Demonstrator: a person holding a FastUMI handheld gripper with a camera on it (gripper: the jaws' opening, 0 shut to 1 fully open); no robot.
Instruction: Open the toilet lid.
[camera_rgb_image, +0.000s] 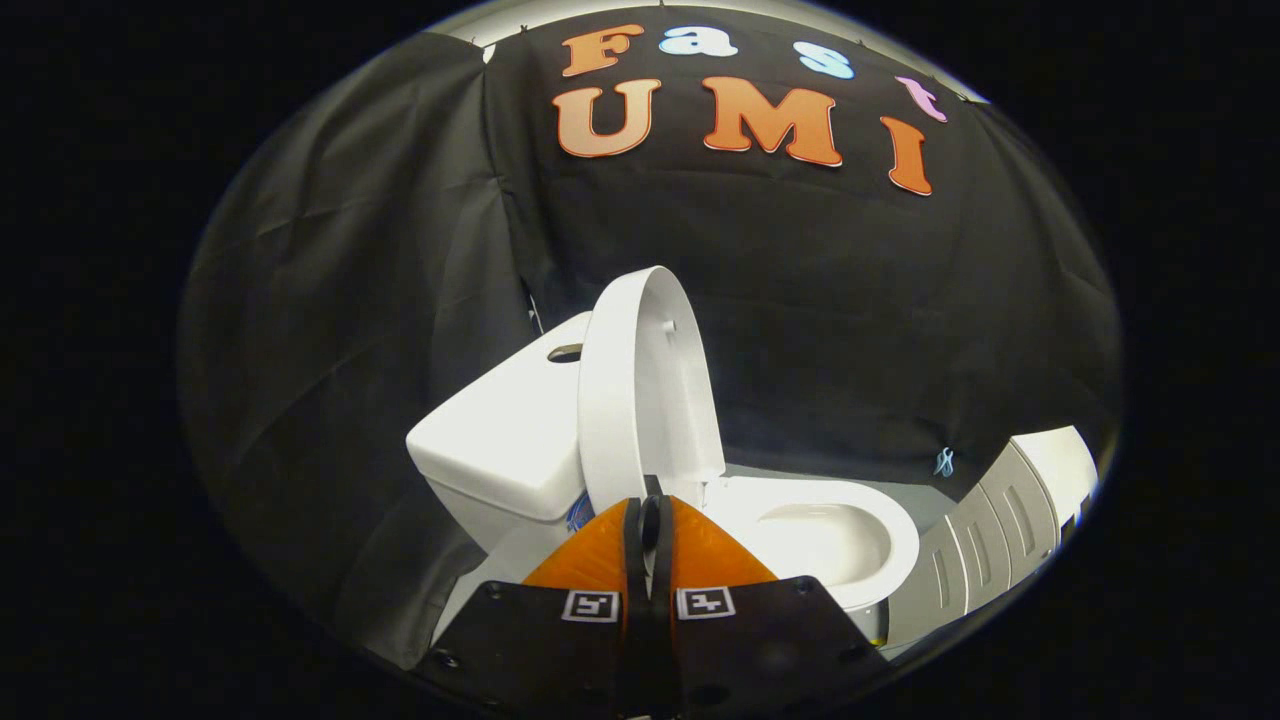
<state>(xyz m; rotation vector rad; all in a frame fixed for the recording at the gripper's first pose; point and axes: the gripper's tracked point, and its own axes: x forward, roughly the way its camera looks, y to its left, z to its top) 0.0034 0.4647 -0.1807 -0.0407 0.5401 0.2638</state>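
1. The hand-held gripper (650, 505) sits low in the gripper view with its two fingers drawn together, leaving hardly a sliver of gap between the tips; it is clenched on nothing.
2. Just beyond the fingertips stands the toilet lid (645, 385), white and raised close to upright, leaning back toward the tank. Its inner face is turned toward the bowl side.
3. The fingertips lie at the lower edge of the lid, near where it meets the bowl; whether they touch it cannot be told.
4. The tank (500, 440) is white and box-shaped, set behind the lid, with a round opening on its top surface.
5. The toilet bowl (830, 540) lies open ahead of the fingers, on the side away from the tank, its white rim and pale hollow uncovered.
6. A small blue mark shows on the toilet body just below the tank, beside the fingers; what it is cannot be made out.
7. A white cabinet (1000, 530) with slotted panels stands beyond the bowl, on the grey floor (925, 495).
8. Dark cloth (350, 350) hangs as the booth's wall behind the toilet, creased in folds, and a small pale blue clip (943, 461) sits at its lower edge near the cabinet.
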